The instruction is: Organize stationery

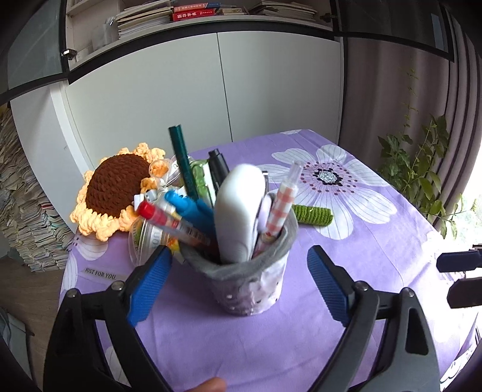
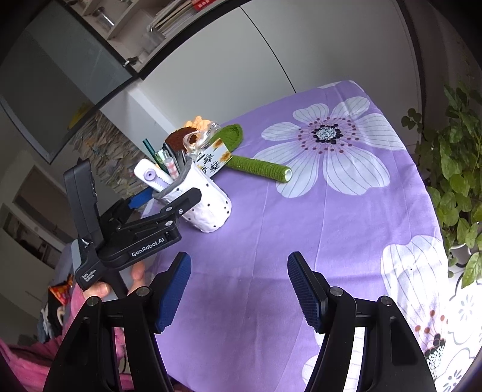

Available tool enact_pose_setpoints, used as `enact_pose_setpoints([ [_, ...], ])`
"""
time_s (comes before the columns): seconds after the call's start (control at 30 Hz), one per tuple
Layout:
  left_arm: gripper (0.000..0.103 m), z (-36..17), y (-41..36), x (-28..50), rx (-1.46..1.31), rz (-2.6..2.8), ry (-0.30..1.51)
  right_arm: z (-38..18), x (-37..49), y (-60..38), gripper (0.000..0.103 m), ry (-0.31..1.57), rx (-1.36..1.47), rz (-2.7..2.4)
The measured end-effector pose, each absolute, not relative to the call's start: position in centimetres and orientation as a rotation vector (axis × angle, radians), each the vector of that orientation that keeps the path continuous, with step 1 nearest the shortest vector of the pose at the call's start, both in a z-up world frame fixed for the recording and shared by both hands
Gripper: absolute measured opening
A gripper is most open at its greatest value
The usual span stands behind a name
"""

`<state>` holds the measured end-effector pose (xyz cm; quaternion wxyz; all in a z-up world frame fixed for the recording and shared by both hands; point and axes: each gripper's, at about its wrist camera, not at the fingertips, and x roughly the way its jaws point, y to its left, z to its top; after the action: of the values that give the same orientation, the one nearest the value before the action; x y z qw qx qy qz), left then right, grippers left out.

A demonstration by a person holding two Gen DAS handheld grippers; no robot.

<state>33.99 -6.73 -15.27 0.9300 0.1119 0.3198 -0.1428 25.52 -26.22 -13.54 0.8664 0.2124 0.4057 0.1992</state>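
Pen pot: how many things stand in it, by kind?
Pens: 5 - teal pen, black pen, blue pen, red-capped pen, pink-checked pen
White correction tape: 1
Total: 6 clear; more may hide behind.

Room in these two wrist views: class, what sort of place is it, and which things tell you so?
Probably a home study or living room. A shelf of books runs above white cabinets, paper stacks stand by the wall, and a table under a purple floral cloth holds a pen holder.
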Motion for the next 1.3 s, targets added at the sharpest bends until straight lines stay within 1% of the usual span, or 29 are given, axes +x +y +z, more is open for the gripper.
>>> enact_pose_setpoints([
  [0.23, 0.091, -15.7, -4.4, 30.8, 0.201, -0.221, 0.67, -12.5, 24.1, -25.3, 0.068, 0.833, 0.387, 0.356],
  [0.33, 0.091, -15.0, -3.3, 28.9, 0.185, -0.178, 0.675, -12.1, 23.4, -24.8, 0.068, 0.829, 0.354, 0.333],
  [0.53, 0.091, -9.2, -2.5, 24.1, 0.169, -0.083, 0.585, -9.7, 21.4, -23.4, 0.068, 0.792, 0.308, 0.272],
  [0.6, 0.094, -7.3, -1.9, 22.0, 0.138, -0.096, 0.549, -8.3, 20.2, -22.6, 0.068, 0.759, 0.268, 0.253],
  [0.63, 0.103, -6.3, -1.6, 20.9, 0.119, -0.104, 0.531, -7.7, 19.6, -22.2, 0.068, 0.741, 0.244, 0.238],
  [0.77, 0.102, -2.8, -1.4, 16.7, 0.104, -0.118, 0.395, -4.7, 16.9, -20.9, 0.069, 0.638, 0.16, 0.166],
  [0.83, 0.102, -1.4, -1.8, 15.0, 0.116, -0.108, 0.343, -2.5, 15.3, -20.4, 0.076, 0.56, 0.146, 0.153],
  [0.87, 0.102, -0.8, -1.8, 14.1, 0.116, -0.11, 0.315, -1.6, 14.4, -20.3, 0.085, 0.524, 0.142, 0.148],
  [0.9, 0.102, -0.4, -1.8, 13.2, 0.113, -0.115, 0.289, -0.8, 13.8, -20.1, 0.089, 0.496, 0.139, 0.143],
  [0.97, 0.102, 0.4, -1.8, 12.1, 0.109, -0.114, 0.252, 0.9, 12.2, -19.9, 0.091, 0.42, 0.135, 0.131],
  [1.07, 0.102, 1.0, -1.7, 11.0, 0.1, -0.106, 0.237, 2.8, 10.6, -19.5, 0.094, 0.36, 0.136, 0.126],
  [1.3, 0.102, 0.8, -1.1, 10.6, 0.065, -0.106, 0.271, 3.6, 8.6, -18.5, 0.095, 0.326, 0.143, 0.17],
])
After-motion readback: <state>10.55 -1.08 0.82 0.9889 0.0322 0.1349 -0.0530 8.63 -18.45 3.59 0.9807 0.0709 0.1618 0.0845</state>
